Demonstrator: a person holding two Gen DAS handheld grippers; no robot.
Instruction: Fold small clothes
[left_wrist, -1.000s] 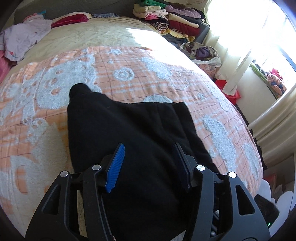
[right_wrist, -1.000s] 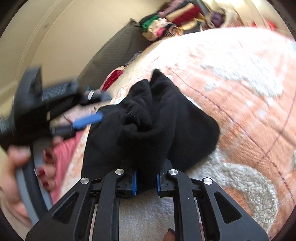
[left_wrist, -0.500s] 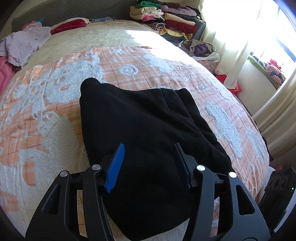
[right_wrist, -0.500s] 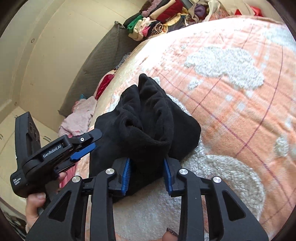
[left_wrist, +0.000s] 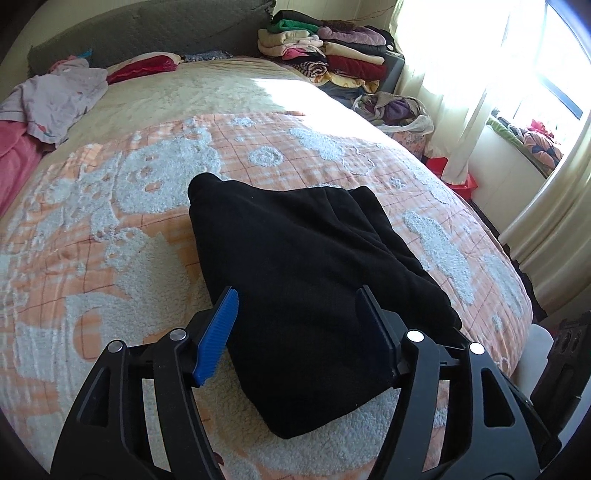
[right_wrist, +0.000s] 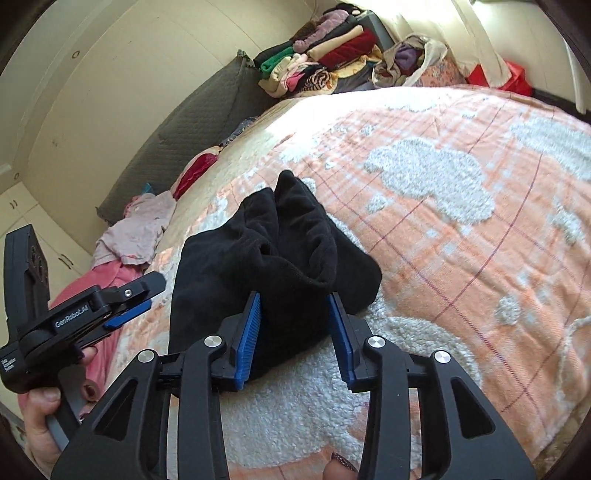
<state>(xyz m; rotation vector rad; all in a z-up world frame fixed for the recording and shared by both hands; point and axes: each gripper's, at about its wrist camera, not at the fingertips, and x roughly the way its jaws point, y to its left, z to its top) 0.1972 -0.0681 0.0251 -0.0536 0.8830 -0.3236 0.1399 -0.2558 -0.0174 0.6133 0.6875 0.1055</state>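
A black garment lies folded in a thick bundle on the orange-and-white fleece blanket. In the left wrist view my left gripper hovers over the bundle's near end. Its jaws are opening and the pads do not press on the cloth. In the right wrist view the black garment bulges up between the blue pads of my right gripper. Those jaws are also opening, and the cloth rests loose on the bed. The left gripper shows at the left there, held by a hand.
A stack of folded clothes sits at the far corner beside a bag of laundry. Lilac and pink clothes and a red pillow lie by the grey headboard. The bed's edge and curtains are on the right.
My right gripper was shut on the black garment and has let it go, lifting a little. My left gripper drew back and widened. The garment has settled flatter on the blanket.
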